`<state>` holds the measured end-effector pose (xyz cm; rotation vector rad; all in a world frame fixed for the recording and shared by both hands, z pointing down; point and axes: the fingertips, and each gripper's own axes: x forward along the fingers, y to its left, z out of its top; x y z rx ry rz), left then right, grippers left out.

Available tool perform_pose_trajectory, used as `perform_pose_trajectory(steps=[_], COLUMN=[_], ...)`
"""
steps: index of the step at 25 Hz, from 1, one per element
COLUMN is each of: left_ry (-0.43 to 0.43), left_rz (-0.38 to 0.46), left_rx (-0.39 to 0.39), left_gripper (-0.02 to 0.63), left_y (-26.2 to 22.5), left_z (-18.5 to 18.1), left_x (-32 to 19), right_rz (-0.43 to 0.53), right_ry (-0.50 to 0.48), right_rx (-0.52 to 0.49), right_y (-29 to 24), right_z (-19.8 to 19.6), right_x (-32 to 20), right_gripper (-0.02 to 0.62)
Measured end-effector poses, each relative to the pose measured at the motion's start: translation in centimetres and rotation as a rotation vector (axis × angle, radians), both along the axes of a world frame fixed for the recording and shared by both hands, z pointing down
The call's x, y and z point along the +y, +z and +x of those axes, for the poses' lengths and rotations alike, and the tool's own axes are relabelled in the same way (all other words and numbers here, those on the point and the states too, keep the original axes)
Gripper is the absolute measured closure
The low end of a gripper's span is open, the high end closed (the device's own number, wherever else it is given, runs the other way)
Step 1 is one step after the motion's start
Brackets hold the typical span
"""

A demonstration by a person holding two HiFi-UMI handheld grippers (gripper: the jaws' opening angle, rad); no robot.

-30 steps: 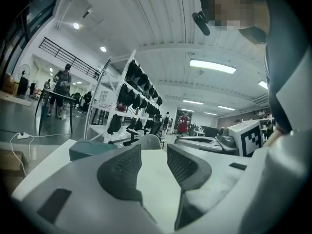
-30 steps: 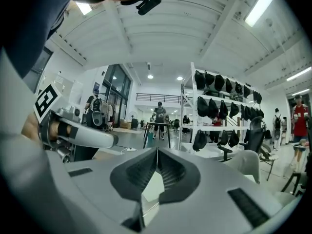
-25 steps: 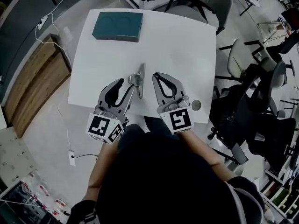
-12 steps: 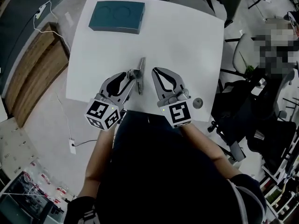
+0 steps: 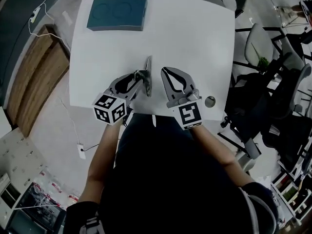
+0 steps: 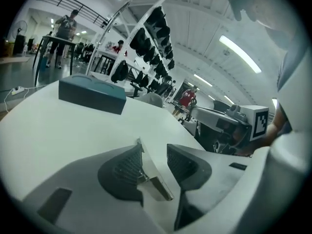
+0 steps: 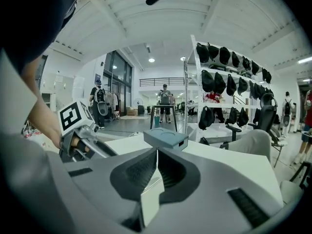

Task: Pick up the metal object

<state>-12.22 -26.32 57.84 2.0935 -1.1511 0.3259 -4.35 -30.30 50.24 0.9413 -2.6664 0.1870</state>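
The metal object point(image 5: 148, 66), a long thin strip with a small bracket at its near end, lies on the white table point(image 5: 195, 43). My left gripper point(image 5: 139, 79) has its jaws on either side of that near end. In the left gripper view the metal object point(image 6: 152, 173) leans against the left finger point(image 6: 126, 167), and a gap stays between it and the other finger, so the gripper point(image 6: 154, 152) is open. My right gripper point(image 5: 165, 72) rests just right of the strip, shut and empty; its tips meet in the right gripper view point(image 7: 157, 152).
A teal box point(image 5: 117, 12) sits at the table's far left corner. A small round grey item point(image 5: 210, 101) lies by the near right edge. Office chairs point(image 5: 265, 48) crowd the right side, and a wooden unit point(image 5: 36, 77) stands on the left.
The left gripper's jaws have narrowed around the near end of the metal object. The right gripper has stayed shut beside it. The camera has shifted slightly.
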Motion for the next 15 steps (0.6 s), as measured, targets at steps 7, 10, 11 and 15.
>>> perform_pose_trajectory(steps=[7,10,11,15], left_ry=[0.012,0.018,0.016,0.017], left_rz=[-0.147,-0.221,-0.248,-0.353], left_rx=[0.052,0.102,0.126,0.202], left_gripper=[0.462,0.462,0.462,0.463], left_y=[3.6,4.5,4.8,6.0], left_z=[-0.3,-0.1,0.0,0.3], left_x=[-0.4,-0.6,-0.6,-0.4], right_rz=[-0.005,-0.006,-0.006,-0.004], right_ry=[0.056,0.084,0.093,0.129], right_rx=[0.0,0.007,0.011,0.019], right_y=[0.2,0.3,0.3,0.4], right_z=[0.7,1.0,1.1,1.6], right_x=[-0.6,-0.9,-1.0,-1.2], right_gripper=[0.568,0.568,0.568,0.568])
